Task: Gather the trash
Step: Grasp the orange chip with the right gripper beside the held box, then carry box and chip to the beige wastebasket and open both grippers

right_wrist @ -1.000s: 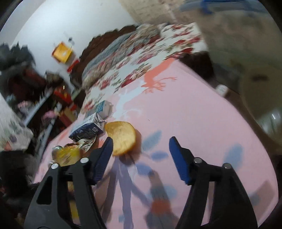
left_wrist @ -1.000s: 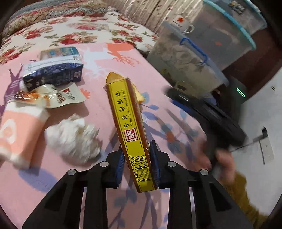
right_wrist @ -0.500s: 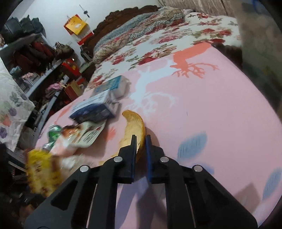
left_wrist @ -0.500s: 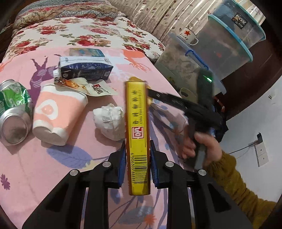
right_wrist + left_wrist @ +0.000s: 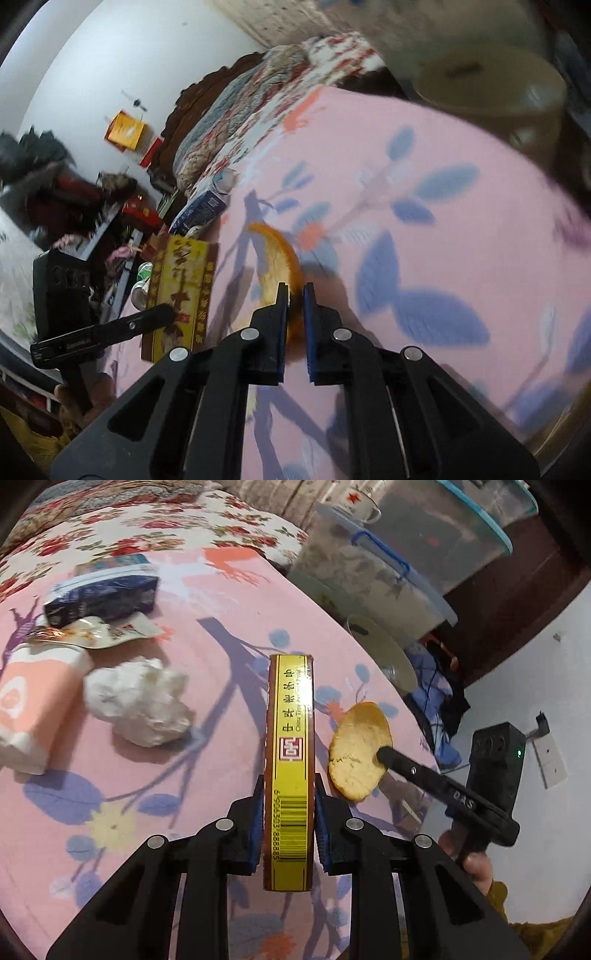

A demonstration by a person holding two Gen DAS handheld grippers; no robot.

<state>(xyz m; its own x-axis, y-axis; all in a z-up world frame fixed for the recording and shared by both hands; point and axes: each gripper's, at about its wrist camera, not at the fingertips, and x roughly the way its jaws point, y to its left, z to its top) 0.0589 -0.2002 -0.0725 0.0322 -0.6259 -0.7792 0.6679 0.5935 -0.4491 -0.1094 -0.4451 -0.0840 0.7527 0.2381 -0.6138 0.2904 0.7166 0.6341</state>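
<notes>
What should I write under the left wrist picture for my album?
Left gripper pinches a flat yellow box while the right gripper lifts an orange peel above the pink flowery sheet.

Left gripper (image 5: 288, 834) is pointing steeply down, clamping its blue pads on the yellow box (image 5: 290, 760), which is sticking up on edge between the fingers. Right gripper (image 5: 294, 295) is sitting just to the right of it, pinching the orange peel (image 5: 358, 753) edge-on. A hand (image 5: 471, 860) in a mustard sleeve is gripping the right handle.
</notes>
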